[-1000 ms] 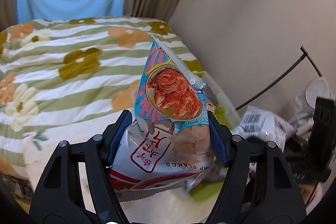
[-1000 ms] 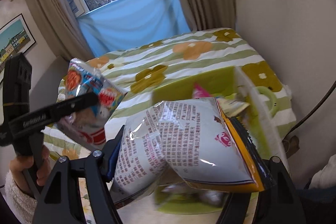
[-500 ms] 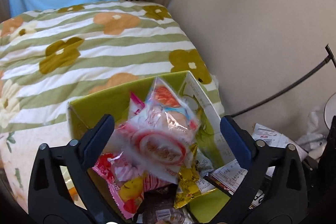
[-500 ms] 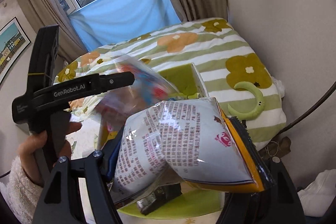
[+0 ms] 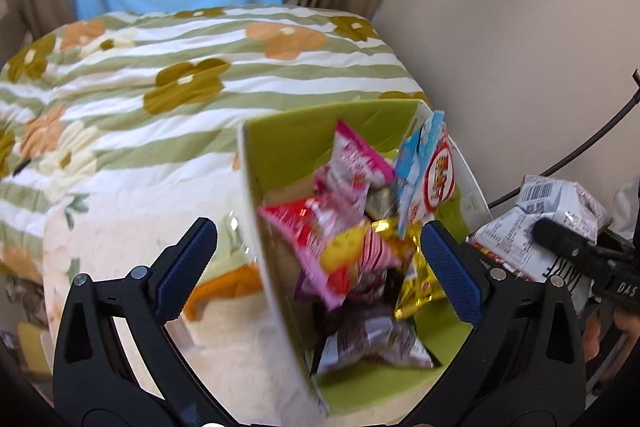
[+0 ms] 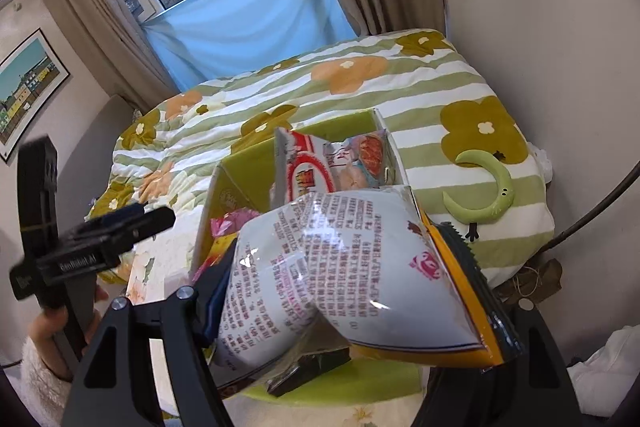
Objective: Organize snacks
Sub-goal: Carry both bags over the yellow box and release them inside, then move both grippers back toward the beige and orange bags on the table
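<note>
A green box [image 5: 280, 139] stands on the bed and holds several snack packets. The blue and white shrimp-flakes bag [image 5: 428, 175] leans against the box's right wall; it also shows in the right wrist view [image 6: 320, 167]. My left gripper [image 5: 320, 259] is open and empty, straddling the box's near left wall. My right gripper [image 6: 344, 291] is shut on a large white and orange snack bag [image 6: 340, 267], held above the box's near end [image 6: 224, 195]. The left gripper also shows at the left of the right wrist view [image 6: 100, 243].
The bed has a green-striped flowered quilt [image 5: 160, 87]. A green moon-shaped toy [image 6: 488, 191] lies on the quilt to the right of the box. A wall stands close on the right, with a black cable [image 5: 580, 151]. More packets [image 5: 540, 219] lie at the right.
My left gripper carried the shrimp-flakes bag over the box and opened; the bag now rests inside the box. The left gripper has moved left. The right gripper keeps holding its bag.
</note>
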